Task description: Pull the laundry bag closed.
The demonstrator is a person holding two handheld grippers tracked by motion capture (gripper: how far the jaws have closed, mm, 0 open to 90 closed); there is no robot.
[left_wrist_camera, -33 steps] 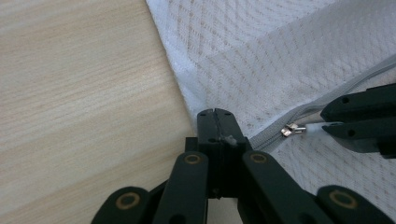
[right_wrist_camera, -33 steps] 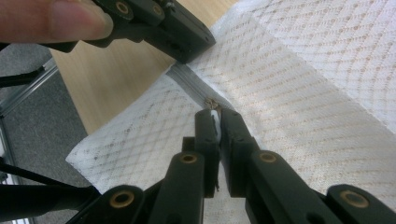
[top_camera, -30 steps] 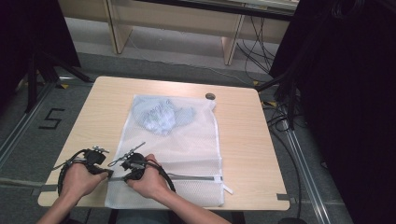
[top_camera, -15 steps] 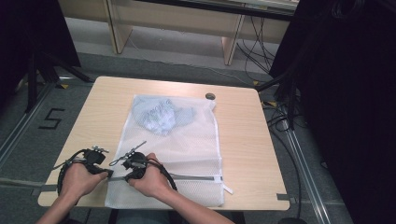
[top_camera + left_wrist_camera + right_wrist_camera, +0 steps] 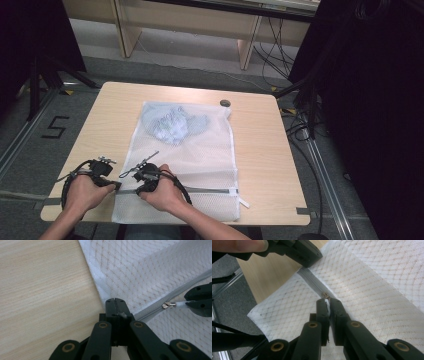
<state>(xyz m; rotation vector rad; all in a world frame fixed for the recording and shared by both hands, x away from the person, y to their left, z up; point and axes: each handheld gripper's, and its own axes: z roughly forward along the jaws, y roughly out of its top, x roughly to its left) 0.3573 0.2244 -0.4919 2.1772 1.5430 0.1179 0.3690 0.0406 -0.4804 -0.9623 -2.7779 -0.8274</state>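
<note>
A white mesh laundry bag (image 5: 200, 155) lies flat on the wooden table (image 5: 260, 150), with a light blue garment (image 5: 172, 125) inside its far end. A grey zipper (image 5: 210, 190) runs across its near end. My left gripper (image 5: 118, 186) is shut on the bag's corner beside the zipper's left end (image 5: 115, 301). Just to its right, my right gripper (image 5: 132, 189) is shut on the white tab of the zipper pull (image 5: 327, 301). The metal slider (image 5: 168, 305) sits close to the zipper's left end. The left gripper (image 5: 304, 255) lies just beyond it in the right gripper view.
A small dark round object (image 5: 225, 103) lies near the table's far edge. A white tag (image 5: 243, 202) sticks out at the zipper's right end. The table's front edge is just under both hands. Cables and dark curtains stand off to the right.
</note>
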